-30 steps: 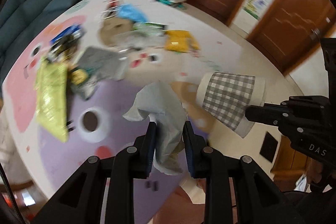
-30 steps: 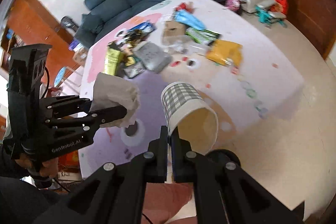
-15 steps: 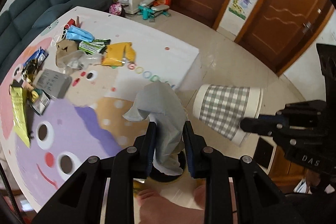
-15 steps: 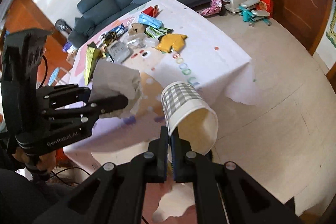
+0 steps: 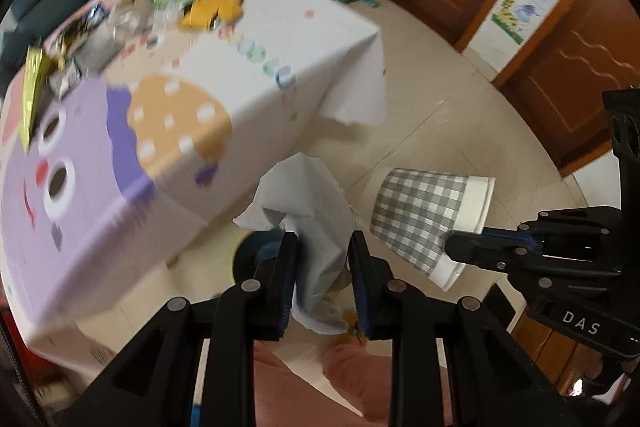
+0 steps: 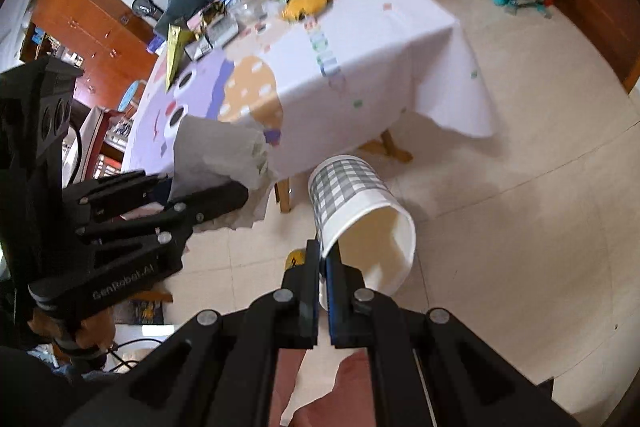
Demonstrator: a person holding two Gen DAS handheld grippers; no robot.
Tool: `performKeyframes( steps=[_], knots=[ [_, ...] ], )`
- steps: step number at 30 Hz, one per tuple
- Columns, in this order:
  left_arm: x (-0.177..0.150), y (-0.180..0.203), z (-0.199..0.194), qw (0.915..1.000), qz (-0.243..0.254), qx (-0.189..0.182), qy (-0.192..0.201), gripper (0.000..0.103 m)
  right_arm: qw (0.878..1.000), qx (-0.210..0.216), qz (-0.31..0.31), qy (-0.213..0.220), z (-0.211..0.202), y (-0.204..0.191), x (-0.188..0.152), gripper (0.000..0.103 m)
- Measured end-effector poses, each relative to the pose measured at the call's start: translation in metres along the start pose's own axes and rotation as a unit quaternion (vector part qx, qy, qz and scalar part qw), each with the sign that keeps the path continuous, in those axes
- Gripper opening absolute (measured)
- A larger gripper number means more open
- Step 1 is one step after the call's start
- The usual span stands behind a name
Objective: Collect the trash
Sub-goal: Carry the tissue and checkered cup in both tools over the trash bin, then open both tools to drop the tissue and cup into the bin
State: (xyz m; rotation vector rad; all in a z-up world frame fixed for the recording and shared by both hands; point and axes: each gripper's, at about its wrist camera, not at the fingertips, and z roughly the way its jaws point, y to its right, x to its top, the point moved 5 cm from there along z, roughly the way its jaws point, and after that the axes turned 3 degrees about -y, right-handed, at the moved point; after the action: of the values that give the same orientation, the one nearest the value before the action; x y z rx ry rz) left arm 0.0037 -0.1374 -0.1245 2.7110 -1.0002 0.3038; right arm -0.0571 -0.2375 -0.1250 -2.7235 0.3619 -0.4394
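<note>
Over the floor now, away from the table [image 5: 260,75], our left gripper [image 5: 322,251] squeezes the tissue [image 5: 308,211] and our right gripper [image 6: 323,267] pinches the cup [image 6: 360,215], nearing a bin.

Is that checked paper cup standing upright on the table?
No: the checked paper cup is off the table, tipped on its side above the floor with its rim pinched in the right gripper.

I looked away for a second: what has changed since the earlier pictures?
Both grippers have swung away from over the table and now point down at the floor beside it. Nothing was picked up or released: the left gripper still clamps the tissue, and the right gripper still pinches the cup by its rim. The trash on the table is untouched.
</note>
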Motion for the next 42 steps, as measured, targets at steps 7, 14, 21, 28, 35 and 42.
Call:
performKeyframes(
  steps=[7,14,21,28,35,42],
  knots=[
    [-0.027,-0.005,0.034,0.9983,-0.046,0.015,-0.032,0.024,0.999,0.016,0.023,-0.033,0.045,0.014,-0.010,0.003],
    [-0.049,-0.033,0.077,0.9942,-0.084,0.028,-0.061,0.024,0.998,0.018,0.030,-0.059,0.097,0.020,-0.016,0.003],
    [-0.059,-0.060,0.132,0.9925,-0.095,0.039,-0.067,0.024,0.996,0.024,0.048,-0.071,0.160,0.026,-0.021,0.003],
    [-0.075,-0.083,0.192,0.9887,-0.122,0.029,-0.082,0.025,0.989,0.037,0.097,-0.108,0.233,0.043,-0.036,0.003],
    [-0.086,-0.094,0.246,0.9883,-0.109,0.025,-0.104,0.028,0.985,0.019,0.112,-0.127,0.298,0.061,-0.045,0.003],
    [-0.087,-0.081,0.292,0.9903,-0.074,0.032,-0.113,0.048,0.977,0.023,0.154,-0.144,0.341,0.084,-0.058,0.004]
  ],
)
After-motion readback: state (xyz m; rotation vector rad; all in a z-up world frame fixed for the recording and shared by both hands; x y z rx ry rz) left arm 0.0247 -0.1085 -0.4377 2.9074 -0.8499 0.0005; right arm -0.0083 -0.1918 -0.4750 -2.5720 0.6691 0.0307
